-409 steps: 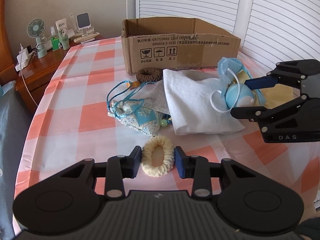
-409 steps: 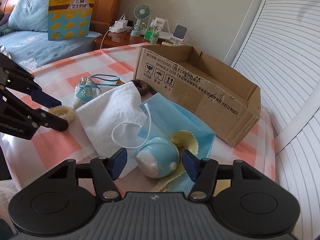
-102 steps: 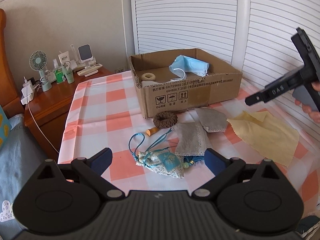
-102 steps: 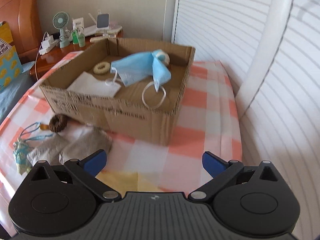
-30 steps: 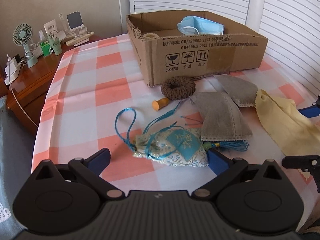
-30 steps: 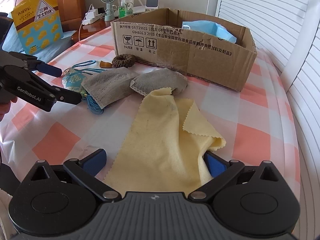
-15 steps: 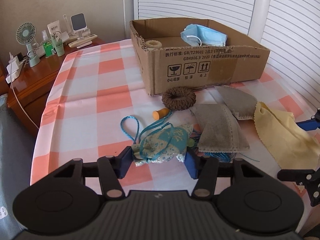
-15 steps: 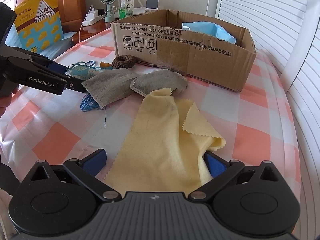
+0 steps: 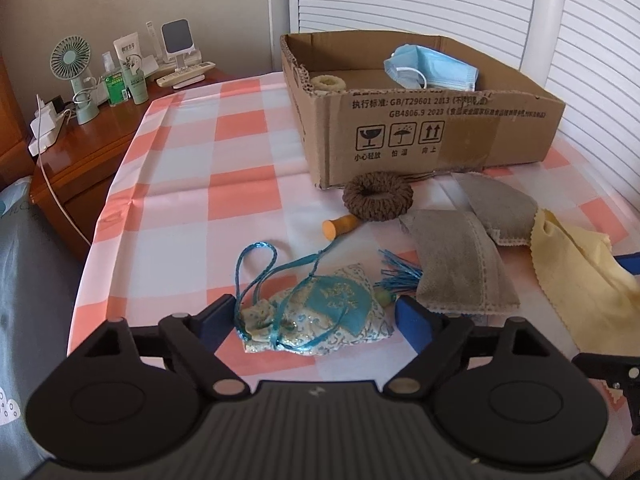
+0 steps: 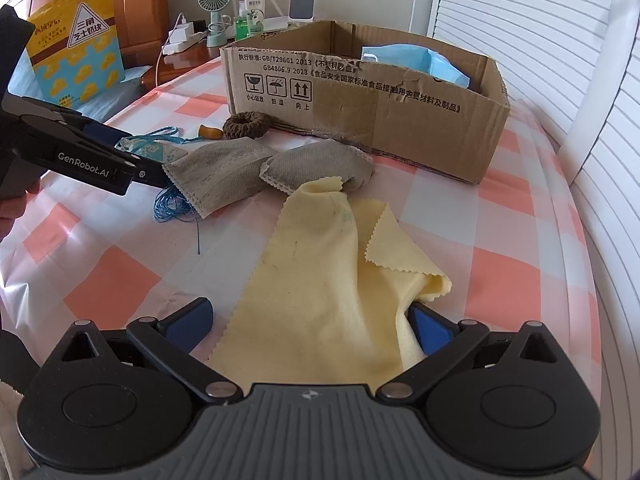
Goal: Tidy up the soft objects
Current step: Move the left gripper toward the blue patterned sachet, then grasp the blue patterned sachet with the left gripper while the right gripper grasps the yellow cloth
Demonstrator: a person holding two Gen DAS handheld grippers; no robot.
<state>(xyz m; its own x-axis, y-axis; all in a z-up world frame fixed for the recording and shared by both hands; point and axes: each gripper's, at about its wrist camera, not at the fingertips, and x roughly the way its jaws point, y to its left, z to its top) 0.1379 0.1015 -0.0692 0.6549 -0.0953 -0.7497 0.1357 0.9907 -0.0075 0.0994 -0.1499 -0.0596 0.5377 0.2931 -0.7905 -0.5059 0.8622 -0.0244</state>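
Observation:
A blue-and-white drawstring sachet (image 9: pixel 332 312) lies on the checked tablecloth between the jaws of my left gripper (image 9: pixel 316 316). Those jaws are opening, and the pads stand just clear of the sachet on both sides. My right gripper (image 10: pixel 310 324) is open low over the near end of a yellow cloth (image 10: pixel 320 272); the cloth lies between its fingers, ungripped. Two grey cloth pieces (image 9: pixel 456 264) (image 9: pixel 500 208) and a brown scrunchie (image 9: pixel 378 196) lie in front of the cardboard box (image 9: pixel 420 128). Inside the box are a blue face mask (image 9: pixel 432 68) and a cream scrunchie (image 9: pixel 328 82).
A small orange stopper (image 9: pixel 338 228) lies beside the brown scrunchie. A wooden nightstand (image 9: pixel 100 136) with a fan, bottles and cables stands at the far left. White louvred doors (image 10: pixel 560 40) run behind and to the right of the table.
Half a second ago the left jaws were squeezed on the sachet; now they have spread apart and the sachet lies flatter between them. The right gripper and the yellow cloth have not moved.

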